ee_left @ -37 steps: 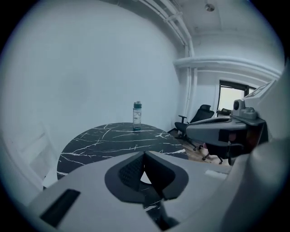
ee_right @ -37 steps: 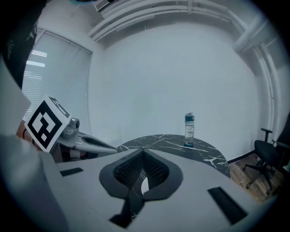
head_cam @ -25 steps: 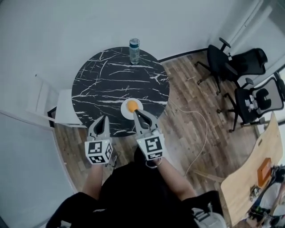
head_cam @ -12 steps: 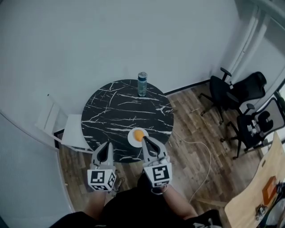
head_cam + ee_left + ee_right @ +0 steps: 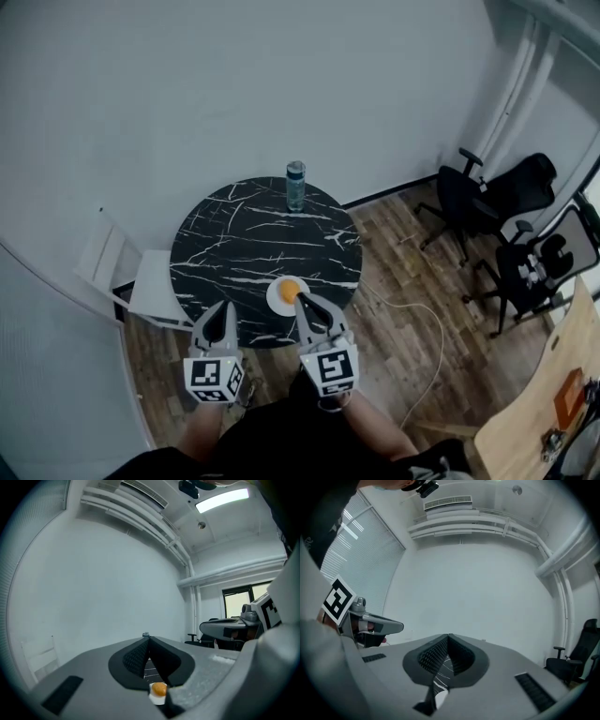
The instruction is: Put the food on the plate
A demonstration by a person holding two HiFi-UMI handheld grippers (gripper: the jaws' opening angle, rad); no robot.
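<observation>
Orange and rounded, the food [image 5: 290,290] is sitting on a small white plate [image 5: 274,299], looking smooth and slightly glossy. What kind of food it is cannot be told. The plate is resting near the close edge of the round counter [image 5: 234,248], whose black top is showing white marble veins. In the left gripper view the food [image 5: 159,689] is showing as a bright orange dome on the plate [image 5: 154,698], low in the picture.

The right claw [image 5: 302,299] is pointing at the plate, its tips hanging just beside the food on the near side, over the plate's rim as the head view shows it. Whether they are touching the plate cannot be told. Its jaws are pressing together with nothing between them. In its own view the right claw [image 5: 448,638] is showing only a sliver of white plate [image 5: 439,697] below the closed tips.

The left claw [image 5: 223,306] is hovering at the counter's near edge, well left of the plate. In its own view the left claw [image 5: 149,640] is showing its jaws meeting, with nothing held, and the food lying just below and right of them.

A bottle [image 5: 295,186] is standing at the counter's far edge, well apart from the plate.
</observation>
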